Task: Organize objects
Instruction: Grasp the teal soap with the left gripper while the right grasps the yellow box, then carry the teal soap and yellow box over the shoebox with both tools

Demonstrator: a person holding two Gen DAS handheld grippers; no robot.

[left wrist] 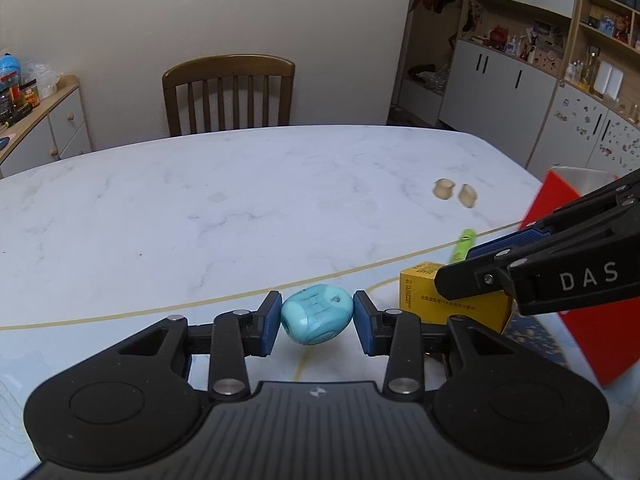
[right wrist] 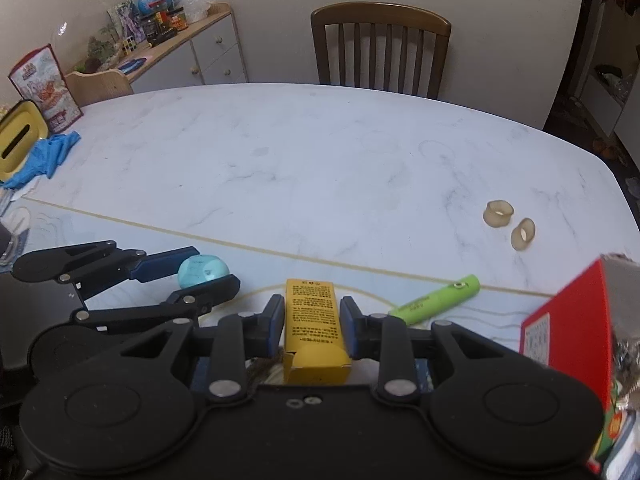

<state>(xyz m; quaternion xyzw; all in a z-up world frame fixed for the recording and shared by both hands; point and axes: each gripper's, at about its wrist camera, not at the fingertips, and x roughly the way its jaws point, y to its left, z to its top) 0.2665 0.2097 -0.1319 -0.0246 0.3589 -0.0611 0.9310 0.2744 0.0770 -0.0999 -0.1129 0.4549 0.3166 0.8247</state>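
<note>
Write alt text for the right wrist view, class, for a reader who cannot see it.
The right gripper grips a yellow carton between its fingers over a white marble table. Beside it the left gripper holds a turquoise egg-shaped toy; a green tube and two beige rings lie ahead.

The bench point(right wrist: 304, 160) has a white marble-look top with grey veins and a thin tan line curving across its near part. On it lie two pale beige rings point(right wrist: 508, 222) side by side toward the right edge, a green tube point(right wrist: 438, 299) on the tan line, a red carton point(right wrist: 568, 332) at the right, and a blue cloth point(right wrist: 46, 158) beside a yellow container point(right wrist: 16, 140) at the far left.
</note>
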